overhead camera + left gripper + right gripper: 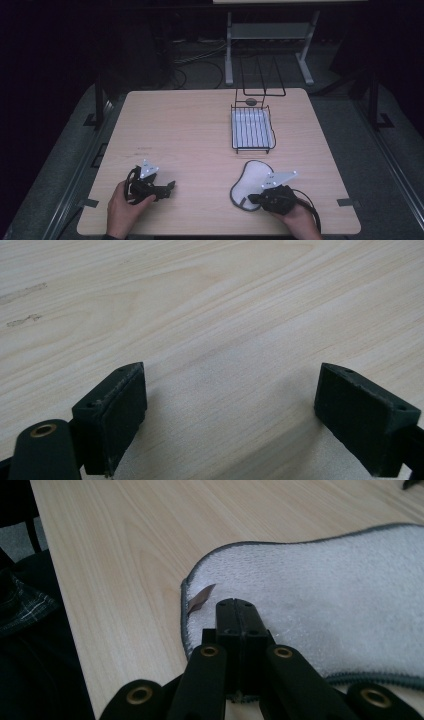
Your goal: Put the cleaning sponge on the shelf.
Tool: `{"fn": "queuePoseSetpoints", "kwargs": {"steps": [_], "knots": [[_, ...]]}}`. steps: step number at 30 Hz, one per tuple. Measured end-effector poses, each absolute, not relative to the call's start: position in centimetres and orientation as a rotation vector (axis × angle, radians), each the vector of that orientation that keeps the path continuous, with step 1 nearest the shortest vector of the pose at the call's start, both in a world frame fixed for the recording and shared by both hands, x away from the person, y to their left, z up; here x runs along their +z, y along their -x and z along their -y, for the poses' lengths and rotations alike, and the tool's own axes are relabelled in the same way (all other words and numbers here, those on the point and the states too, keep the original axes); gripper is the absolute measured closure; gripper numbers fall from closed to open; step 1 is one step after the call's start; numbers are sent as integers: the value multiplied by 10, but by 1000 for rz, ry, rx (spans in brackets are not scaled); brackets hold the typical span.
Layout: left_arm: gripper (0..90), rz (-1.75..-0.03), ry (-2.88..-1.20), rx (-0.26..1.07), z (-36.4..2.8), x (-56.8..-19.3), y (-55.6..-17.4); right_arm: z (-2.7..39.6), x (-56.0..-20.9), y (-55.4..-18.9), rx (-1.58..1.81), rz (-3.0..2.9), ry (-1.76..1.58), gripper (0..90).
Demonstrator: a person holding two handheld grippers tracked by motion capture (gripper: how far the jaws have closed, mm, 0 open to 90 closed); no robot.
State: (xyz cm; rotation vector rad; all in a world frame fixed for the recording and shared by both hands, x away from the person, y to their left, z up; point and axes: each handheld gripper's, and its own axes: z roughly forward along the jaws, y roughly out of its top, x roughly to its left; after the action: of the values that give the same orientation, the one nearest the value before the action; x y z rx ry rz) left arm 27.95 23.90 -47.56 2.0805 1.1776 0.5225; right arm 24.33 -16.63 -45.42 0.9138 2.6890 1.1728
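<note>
While both forearms enter from the near edge of the desk point(200, 130), each hand grips one tool close to that edge. The left hand point(122, 207) is wrapped around the left tool point(167, 187), which lies low over bare wood and points toward the middle of the desk. In the left gripper view its two jaws stand wide apart with nothing between them and bare wood grain beneath.

The right hand point(300, 217) holds the right tool point(252, 199) low, pointing left over the near end of the cloth point(252, 182). In the right gripper view the jaws are pressed flat together with no gap; their tips sit over the white pile of the cloth, just inside its grey stitched border and just beside a small brown tag point(200, 599). Whether any fabric is pinched between the jaws cannot be told.

The cloth lies flat on the desk, at the near right, just in front of the wire rack point(252, 129). The rack stands on a pale ribbed tray, and its slots hold nothing. A bent wire frame point(262, 75) rises behind it at the far edge.
</note>
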Motion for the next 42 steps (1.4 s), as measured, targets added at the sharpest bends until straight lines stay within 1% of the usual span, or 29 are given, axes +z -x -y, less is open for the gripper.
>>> {"fn": "queuePoseSetpoints", "kwargs": {"steps": [20,42], "knots": [[127,-1177,-2081,523,-239,-476,-279,210,-453,-243,1122,-2624,-1051,900],[127,-1177,-2081,523,-239,-476,-279,245,-451,-255,1031,-2533,-1143,900]]}}
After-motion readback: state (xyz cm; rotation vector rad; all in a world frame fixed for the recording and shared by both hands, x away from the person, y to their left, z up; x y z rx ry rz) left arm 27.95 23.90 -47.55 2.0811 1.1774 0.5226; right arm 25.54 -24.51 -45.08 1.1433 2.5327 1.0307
